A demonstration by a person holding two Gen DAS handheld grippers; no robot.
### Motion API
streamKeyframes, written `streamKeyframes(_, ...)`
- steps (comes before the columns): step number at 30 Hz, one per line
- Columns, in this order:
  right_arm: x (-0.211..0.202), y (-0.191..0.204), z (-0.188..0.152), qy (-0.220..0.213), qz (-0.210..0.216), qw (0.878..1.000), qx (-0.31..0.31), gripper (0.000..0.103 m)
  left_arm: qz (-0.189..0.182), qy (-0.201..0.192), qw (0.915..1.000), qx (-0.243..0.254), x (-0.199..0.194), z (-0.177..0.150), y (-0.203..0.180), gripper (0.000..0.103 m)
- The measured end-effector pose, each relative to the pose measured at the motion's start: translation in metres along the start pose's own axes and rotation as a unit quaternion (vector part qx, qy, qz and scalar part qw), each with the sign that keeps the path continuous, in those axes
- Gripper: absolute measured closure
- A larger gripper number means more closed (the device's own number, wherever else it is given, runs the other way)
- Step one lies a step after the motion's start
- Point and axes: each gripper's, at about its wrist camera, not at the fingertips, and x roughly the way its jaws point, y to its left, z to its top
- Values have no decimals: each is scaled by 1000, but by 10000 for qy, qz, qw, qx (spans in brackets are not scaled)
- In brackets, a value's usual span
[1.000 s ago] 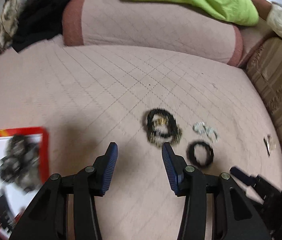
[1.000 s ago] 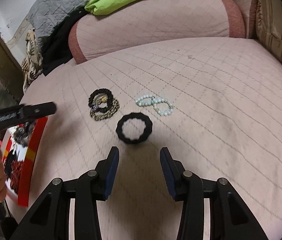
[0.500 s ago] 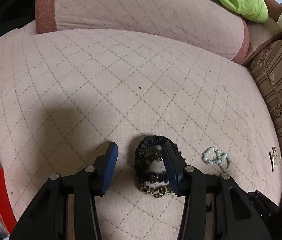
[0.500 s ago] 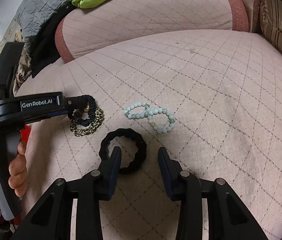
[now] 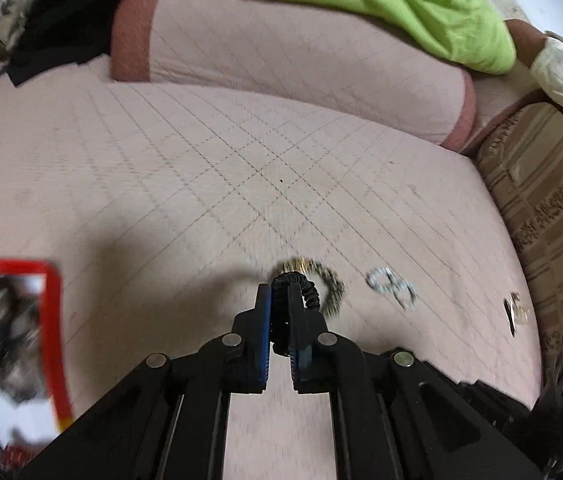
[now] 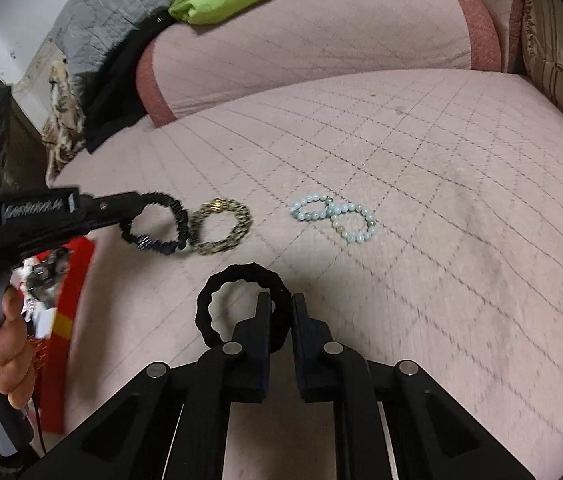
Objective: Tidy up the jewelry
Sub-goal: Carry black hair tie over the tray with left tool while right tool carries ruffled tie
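Mid-task. Left gripper (image 5: 280, 308) pinching black scrunchie (image 6: 153, 224), right gripper (image 6: 281, 312) closing on black ring band (image 6: 241, 276). Leopard scrunchie (image 6: 221, 226), bead bracelet (image 6: 333, 218) unsorted on bed (image 6: 421, 200); red box (image 5: 55, 320) at left.

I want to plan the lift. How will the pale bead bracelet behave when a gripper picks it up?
The pale bead bracelet lies twisted into a figure eight, so it is probably floppy and will dangle when lifted. Its beads look small, round and smooth, so they may slip between flat pads. It looks light, so a push would likely slide it across the quilted cover.
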Motion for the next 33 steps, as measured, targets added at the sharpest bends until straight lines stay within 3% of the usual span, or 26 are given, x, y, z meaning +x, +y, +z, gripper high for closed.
streamKeyframes(5, -36, 8, -21, -107, -53, 9999, -50, 93, 127, -204, 9995, 225, -46, -40, -8, 96)
streamKeyframes(10, -63, 23, -46, -151, -425, 9985, -300, 93, 418, -423, 9974, 410, -80, -82, -16, 96)
streamKeyframes(20, -104, 28, -82, -153, -904, 9951, -378, 92, 561, -539, 9965, 321, -112, -153, -24, 96)
streamKeyframes(25, -120, 32, -94, -186, -934, 9947, -376, 92, 731, -627, 9942, 471, -127, -182, -31, 96)
streamKeyframes(33, -136, 55, -111, -287, -884, 9939, -598, 92, 980, -793, 9904, 562, -150, -204, -34, 96)
